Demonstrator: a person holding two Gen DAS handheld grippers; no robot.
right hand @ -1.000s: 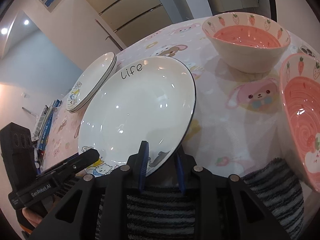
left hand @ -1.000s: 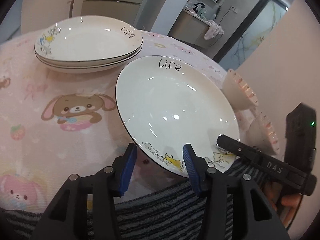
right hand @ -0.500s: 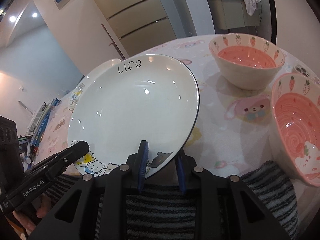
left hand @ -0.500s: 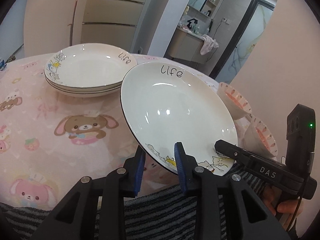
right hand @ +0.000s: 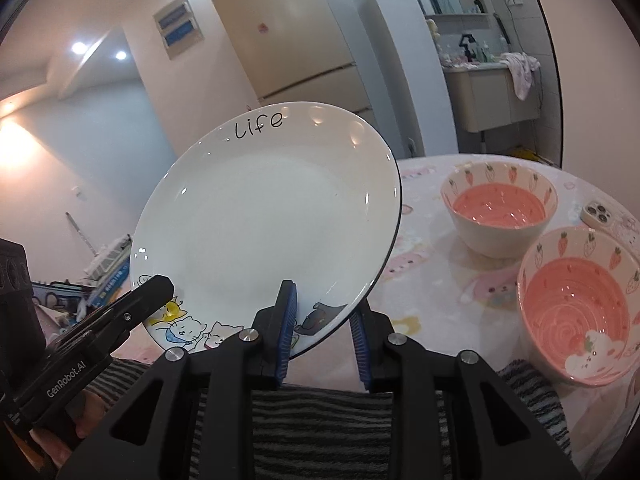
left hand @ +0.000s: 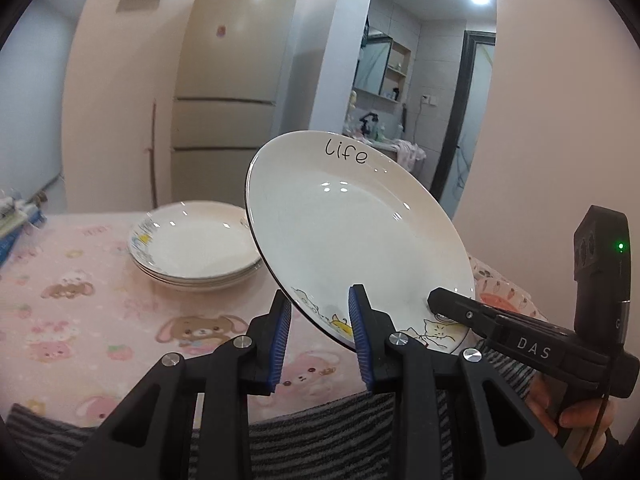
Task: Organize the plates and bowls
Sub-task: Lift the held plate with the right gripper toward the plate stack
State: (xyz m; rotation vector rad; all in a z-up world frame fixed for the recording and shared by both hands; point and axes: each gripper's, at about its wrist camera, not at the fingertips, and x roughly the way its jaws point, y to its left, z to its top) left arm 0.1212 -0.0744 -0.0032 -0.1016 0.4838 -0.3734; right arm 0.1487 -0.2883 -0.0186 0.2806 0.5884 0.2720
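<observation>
A white plate (left hand: 352,232) marked "life", with cartoon cats on its near rim, hangs tilted above the pink table (left hand: 80,304). My left gripper (left hand: 319,304) is shut on its near rim, one blue pad under it and one on top. My right gripper (right hand: 324,312) is shut on the same plate (right hand: 264,216) further along the rim, and its black fingers (left hand: 452,304) show at the lower right of the left wrist view. A stack of matching plates (left hand: 192,244) rests on the table behind and to the left. Two pink strawberry bowls (right hand: 500,208) (right hand: 580,300) stand to the right.
A phone (right hand: 598,214) lies on the table beyond the bowls. A striped sleeve or cloth (left hand: 320,440) covers the near table edge below both grippers. A fridge (left hand: 236,60) and a doorway stand behind the table. Clutter (right hand: 108,272) lies off the table's left side.
The plate has come up off the table and tilted more steeply. Both grippers rose with it. The left jaws narrowed onto the rim; the right jaws kept their grip.
</observation>
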